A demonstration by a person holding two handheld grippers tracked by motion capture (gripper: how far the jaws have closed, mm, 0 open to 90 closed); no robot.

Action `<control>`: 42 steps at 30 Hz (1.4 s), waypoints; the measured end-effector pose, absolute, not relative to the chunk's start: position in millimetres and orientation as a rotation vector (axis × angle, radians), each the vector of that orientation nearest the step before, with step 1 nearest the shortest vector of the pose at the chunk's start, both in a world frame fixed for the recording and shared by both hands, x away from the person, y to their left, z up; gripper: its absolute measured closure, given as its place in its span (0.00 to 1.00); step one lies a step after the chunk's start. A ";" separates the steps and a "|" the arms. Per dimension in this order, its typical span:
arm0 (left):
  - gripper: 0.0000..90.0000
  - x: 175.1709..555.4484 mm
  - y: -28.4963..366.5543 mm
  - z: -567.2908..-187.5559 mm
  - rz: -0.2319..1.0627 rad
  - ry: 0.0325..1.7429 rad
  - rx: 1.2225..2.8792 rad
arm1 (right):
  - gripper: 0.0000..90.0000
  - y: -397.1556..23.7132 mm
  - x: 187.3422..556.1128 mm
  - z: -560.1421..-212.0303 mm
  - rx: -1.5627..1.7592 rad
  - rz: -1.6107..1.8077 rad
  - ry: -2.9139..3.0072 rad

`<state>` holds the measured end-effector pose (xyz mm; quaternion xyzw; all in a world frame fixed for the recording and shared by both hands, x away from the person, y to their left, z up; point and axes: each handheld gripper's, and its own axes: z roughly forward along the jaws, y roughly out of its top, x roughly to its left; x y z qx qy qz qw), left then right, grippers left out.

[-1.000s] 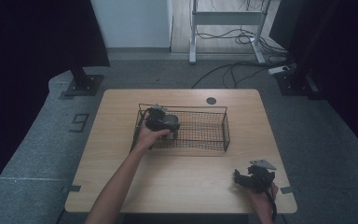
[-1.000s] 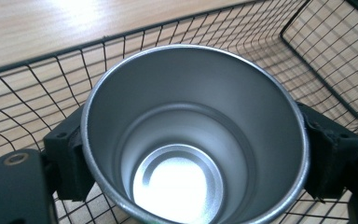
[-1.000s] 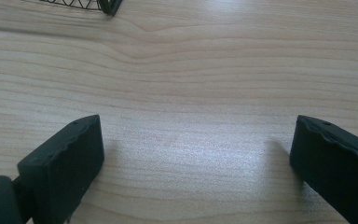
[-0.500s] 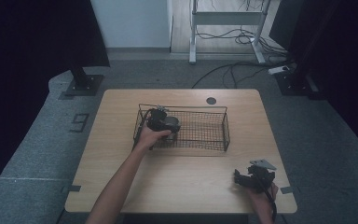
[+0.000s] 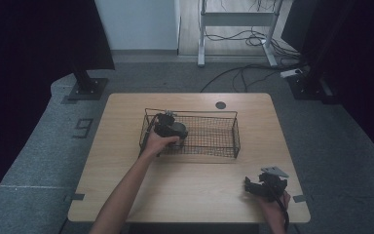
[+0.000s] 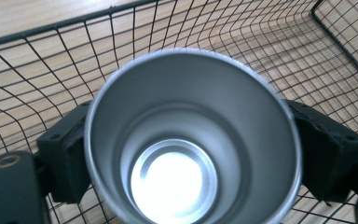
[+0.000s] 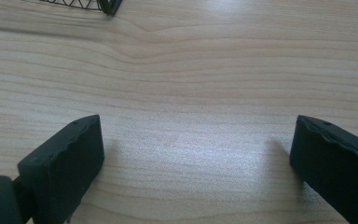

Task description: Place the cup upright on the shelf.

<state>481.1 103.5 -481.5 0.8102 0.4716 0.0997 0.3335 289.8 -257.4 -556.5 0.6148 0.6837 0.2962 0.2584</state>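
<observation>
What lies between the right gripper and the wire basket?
Bare wooden table separates right gripper from wire basket, per the high view.

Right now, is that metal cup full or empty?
Empty. The left gripper view looks straight into the metal cup held over the wire basket: its shiny bare bottom shows, with nothing inside.

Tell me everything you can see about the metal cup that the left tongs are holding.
The metal cup is silver-grey, round, with a thin rim and smooth walls tapering to a bright, ringed, reflective bottom. It looks like brushed steel and it is empty. Its open mouth faces the left gripper's camera. The left tongs clamp it, one black jaw pressing each side. It sits inside the black wire basket, at that basket's left end, with the mesh and the wooden table behind it.
</observation>
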 end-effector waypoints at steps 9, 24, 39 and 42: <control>0.10 478.0 107.6 -472.0 0.271 1.225 2.067 | 0.03 -257.4 289.8 -556.4 1.667 0.803 1.854; 0.15 444.2 119.6 -434.8 0.360 1.058 2.022 | 0.03 -257.4 289.8 -556.4 1.667 0.803 1.853; 0.14 395.8 144.6 -430.2 0.338 0.960 1.993 | 0.03 -257.5 289.8 -556.4 1.665 0.801 1.855; 0.14 387.1 150.0 -434.0 0.341 0.953 1.997 | 0.03 -257.3 289.9 -556.3 1.669 0.803 1.853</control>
